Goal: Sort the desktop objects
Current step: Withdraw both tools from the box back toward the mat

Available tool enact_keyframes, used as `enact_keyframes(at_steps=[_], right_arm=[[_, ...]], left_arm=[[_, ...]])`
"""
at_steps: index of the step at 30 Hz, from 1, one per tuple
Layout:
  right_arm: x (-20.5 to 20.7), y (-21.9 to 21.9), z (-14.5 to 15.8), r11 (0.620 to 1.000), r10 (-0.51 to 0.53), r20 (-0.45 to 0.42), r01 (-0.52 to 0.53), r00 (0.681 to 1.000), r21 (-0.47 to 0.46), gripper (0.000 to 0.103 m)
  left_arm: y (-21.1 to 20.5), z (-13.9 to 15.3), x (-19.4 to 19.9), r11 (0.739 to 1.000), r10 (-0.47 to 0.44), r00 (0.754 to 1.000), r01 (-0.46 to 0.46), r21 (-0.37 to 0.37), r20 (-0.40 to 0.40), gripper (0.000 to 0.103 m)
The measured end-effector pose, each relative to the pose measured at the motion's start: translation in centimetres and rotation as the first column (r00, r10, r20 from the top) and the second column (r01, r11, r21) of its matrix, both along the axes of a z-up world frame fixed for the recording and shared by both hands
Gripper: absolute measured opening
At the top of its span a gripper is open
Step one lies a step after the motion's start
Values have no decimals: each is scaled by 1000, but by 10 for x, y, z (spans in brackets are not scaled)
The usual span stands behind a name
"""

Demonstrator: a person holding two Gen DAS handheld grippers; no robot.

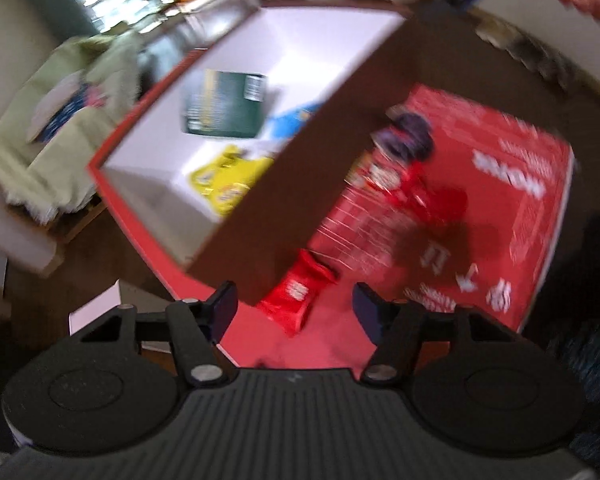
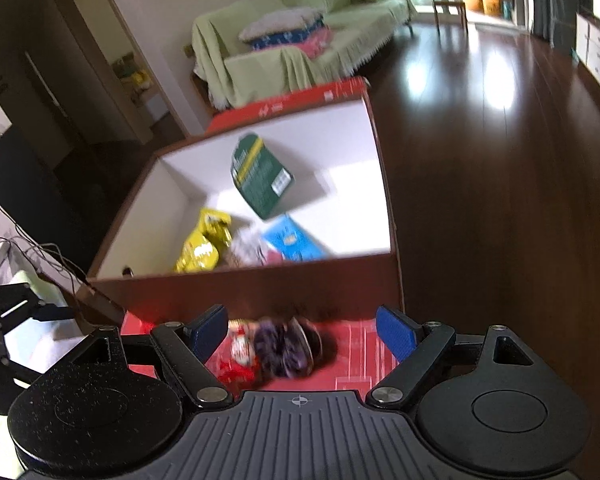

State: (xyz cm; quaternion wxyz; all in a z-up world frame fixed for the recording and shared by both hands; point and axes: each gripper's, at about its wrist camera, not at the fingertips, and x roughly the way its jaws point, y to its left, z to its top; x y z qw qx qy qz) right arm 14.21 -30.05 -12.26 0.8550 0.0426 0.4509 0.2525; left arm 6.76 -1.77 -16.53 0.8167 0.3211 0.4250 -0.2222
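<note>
Left wrist view first, and it's a blurry one: the left claw (image 1: 294, 308) hangs wide open with nothing between its dark pads, poised over a flat red sheet (image 1: 500, 208) printed with white lettering. Just ahead of the pads lies a small red packet (image 1: 298, 294), untouched. Farther along the sheet sits a red snack bag (image 1: 416, 192) with a dark purple round item (image 1: 410, 136) at its far end, both close to the brown outer wall of the open box (image 1: 300, 184). Inside that white-lined box: a dark green carton (image 1: 224, 104), a blue packet (image 1: 290, 122) and a yellow bag (image 1: 228, 180). Over to the right wrist view, much sharper on the room: the right claw (image 2: 302, 334) is spread wide too, gripping nothing, its blue pads on either side of the purple item (image 2: 288, 346) and the red bag (image 2: 236, 360) lying on the red sheet (image 2: 356, 356). Beyond them the box (image 2: 260, 292) holds the green carton (image 2: 260, 178), yellow bag (image 2: 206, 246) and blue packet (image 2: 294, 240). A green-draped sofa (image 2: 300, 52) stands on the dark wooden floor (image 2: 500, 160) behind.
</note>
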Motion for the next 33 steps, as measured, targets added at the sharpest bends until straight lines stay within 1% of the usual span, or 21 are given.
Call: enact_keyframes(at_steps=[2, 4, 5, 8, 13, 15, 17, 18, 20, 22, 26, 29, 32, 33], right_arm=[[-3, -3, -6, 1000, -6, -28, 5, 1000, -3, 84], [-6, -7, -11, 1000, -12, -47, 12, 999, -5, 84], [-6, -9, -14, 1000, -17, -55, 16, 998, -7, 84], [-6, -15, -22, 999, -33, -79, 32, 996, -15, 84], [-6, -28, -30, 998, -63, -118, 61, 991, -25, 84], [-6, -32, -33, 997, -72, -129, 68, 989, -30, 84], [-3, -33, -38, 997, -78, -142, 74, 987, -32, 84], [-3, -34, -40, 997, -81, -148, 77, 986, -32, 84], [-3, -36, -43, 996, -85, -160, 81, 983, -31, 84], [-2, -35, -46, 996, -83, -170, 78, 982, -34, 84], [0, -29, -50, 997, -69, -185, 64, 980, -35, 84], [1, -23, -52, 998, -56, -193, 50, 980, -32, 84], [2, -17, -53, 999, -39, -198, 34, 979, -29, 84], [1, -15, -53, 999, -34, -200, 28, 979, -30, 84]], left_arm=[[-5, -13, 2, 998, -45, 999, 46, 32, -25, 58], [-6, -23, 9, 996, -64, 997, 66, 59, -42, 55], [-6, -28, 12, 995, -72, 996, 76, 72, -50, 51], [-7, -44, 23, 993, -73, 995, 79, 86, -75, 44], [-12, -68, 35, 991, -82, 991, 92, 96, -105, 41], [-14, -77, 40, 990, -72, 991, 85, 108, -114, 41], [-15, -83, 43, 992, -56, 989, 70, 103, -134, 40], [-15, -85, 44, 993, -48, 988, 63, 98, -143, 36], [-13, -84, 46, 998, -26, 988, 35, 57, -151, 34], [-13, -84, 46, 1000, -3, 985, 8, 28, -170, 34], [-20, -80, 39, 999, -8, 978, 1, -33, -208, 34], [-24, -76, 34, 996, 8, 968, -30, -82, -251, 34], [-20, -62, 32, 986, 46, 973, -81, -146, -228, 35], [-18, -57, 32, 981, 59, 974, -98, -168, -220, 41]])
